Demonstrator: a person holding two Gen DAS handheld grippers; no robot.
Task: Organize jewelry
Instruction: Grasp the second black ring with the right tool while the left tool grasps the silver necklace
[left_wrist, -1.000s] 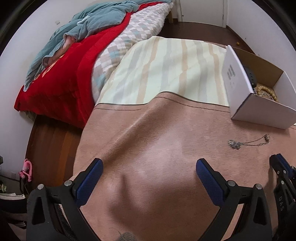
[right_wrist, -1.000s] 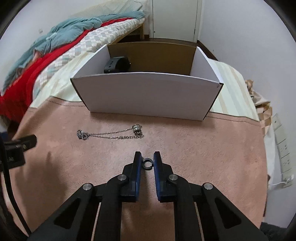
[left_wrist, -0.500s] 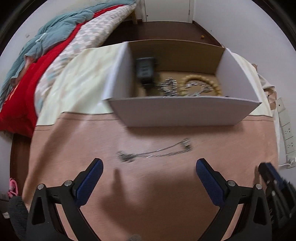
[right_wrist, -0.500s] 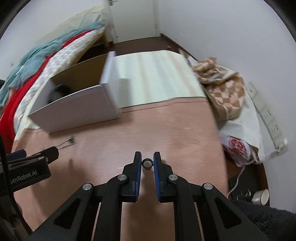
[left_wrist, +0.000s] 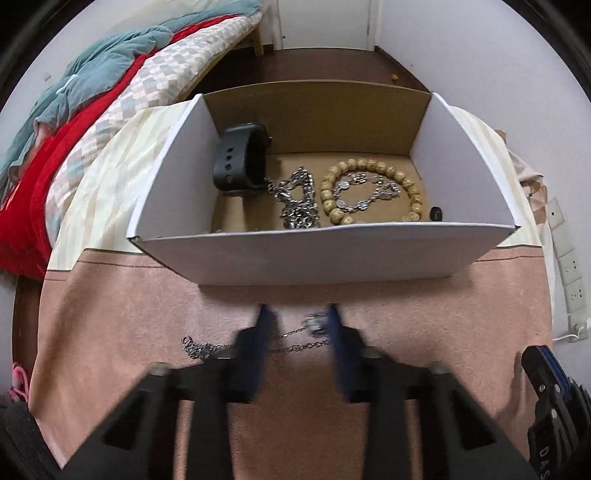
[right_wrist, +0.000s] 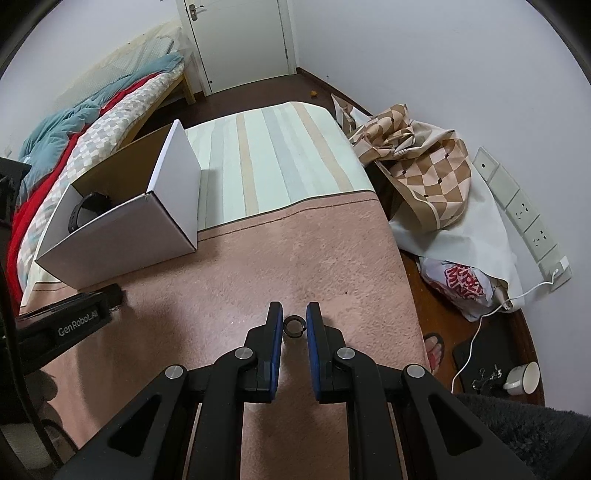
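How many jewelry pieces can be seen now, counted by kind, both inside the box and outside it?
Black watch: 1
Bead bracelet: 1
Silver chains in the box: 2
Silver chain on the pink blanket: 1
Small dark ring in the box: 1
Ring held by the right gripper: 1
Total: 7

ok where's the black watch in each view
Left wrist: the black watch stands on edge in the far left corner of the white box, upper centre of the picture.
Right wrist: the watch peeks over the box's near wall, at the left edge of the picture.
Shared landmark: the box on the pink blanket.
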